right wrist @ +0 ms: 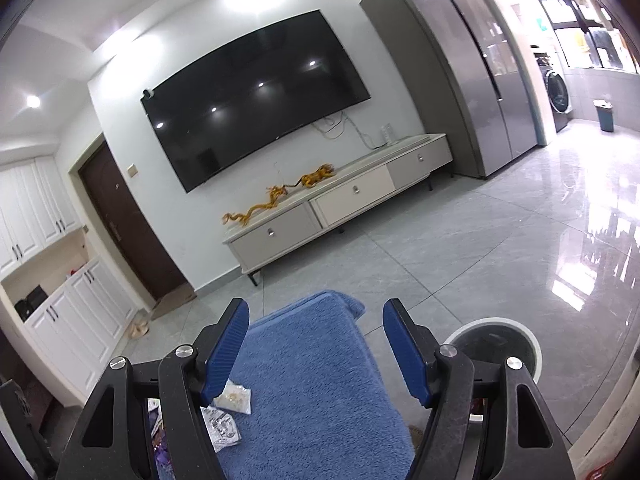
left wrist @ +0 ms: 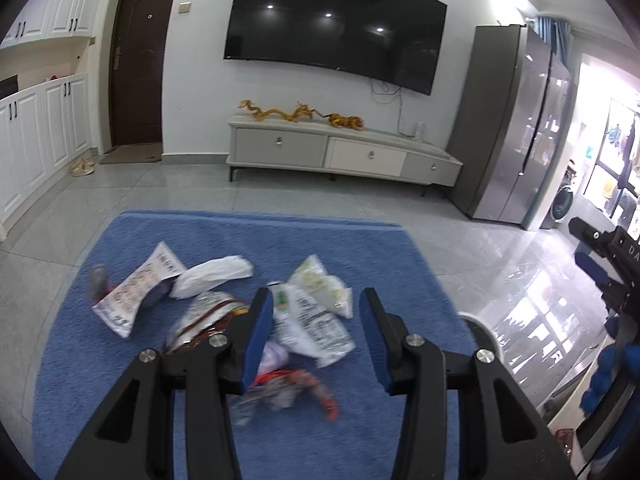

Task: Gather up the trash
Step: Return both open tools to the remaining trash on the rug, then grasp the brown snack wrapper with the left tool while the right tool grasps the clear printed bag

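Several wrappers lie on a blue towel (left wrist: 248, 240): a red-patterned white sheet (left wrist: 140, 292), a crumpled white bag (left wrist: 216, 276), a yellowish packet (left wrist: 320, 284), a black-printed white packet (left wrist: 316, 332), a brown and silver wrapper (left wrist: 200, 320) and a blurred orange-red wrapper (left wrist: 296, 392). My left gripper (left wrist: 316, 296) hangs open above the pile, its jaws bare. My right gripper (right wrist: 316, 308) is open over the towel's (right wrist: 312, 380) right end, holding nothing. It also shows at the right edge of the left wrist view (left wrist: 600, 256). A yellowish packet (right wrist: 234, 398) and a printed wrapper (right wrist: 220, 428) lie beside its left finger.
A round white-rimmed bin (right wrist: 492, 321) stands on the tiled floor right of the towel; its rim (left wrist: 468, 318) also peeks past my left gripper's right finger. Beyond are a TV cabinet (left wrist: 344, 152), a wall TV, a grey fridge (left wrist: 516, 128) and white cupboards (left wrist: 36, 140).
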A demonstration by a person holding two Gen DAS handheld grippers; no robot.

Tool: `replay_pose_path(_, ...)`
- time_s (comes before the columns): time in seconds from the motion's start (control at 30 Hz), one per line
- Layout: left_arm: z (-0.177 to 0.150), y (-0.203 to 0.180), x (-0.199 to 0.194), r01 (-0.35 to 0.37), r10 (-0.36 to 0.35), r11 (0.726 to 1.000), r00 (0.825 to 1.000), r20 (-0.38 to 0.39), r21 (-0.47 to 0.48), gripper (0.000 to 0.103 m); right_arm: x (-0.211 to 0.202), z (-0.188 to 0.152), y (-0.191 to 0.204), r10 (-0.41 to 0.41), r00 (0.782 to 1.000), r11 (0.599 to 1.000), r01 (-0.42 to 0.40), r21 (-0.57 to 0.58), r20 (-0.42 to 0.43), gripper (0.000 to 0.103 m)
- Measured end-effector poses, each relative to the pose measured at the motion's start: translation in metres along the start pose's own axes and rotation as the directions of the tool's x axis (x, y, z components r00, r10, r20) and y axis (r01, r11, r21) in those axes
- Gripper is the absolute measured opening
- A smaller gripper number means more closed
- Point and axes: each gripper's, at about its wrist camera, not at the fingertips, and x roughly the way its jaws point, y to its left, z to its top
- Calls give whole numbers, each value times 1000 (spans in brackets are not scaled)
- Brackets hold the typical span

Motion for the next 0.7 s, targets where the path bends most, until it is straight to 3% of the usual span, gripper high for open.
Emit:
replay_pose_path(0.33, -36, 51, 37, -55, 65, 995, 991, -114, 88, 43, 61, -35, 30, 49, 987, 994, -64, -92, -151, 68)
replay_pose_path(0.7, -33, 68, 92, -84, 116, 983, 973, -198, 161, 43, 138, -78, 61, 113, 933, 973, -173, -151, -341, 68)
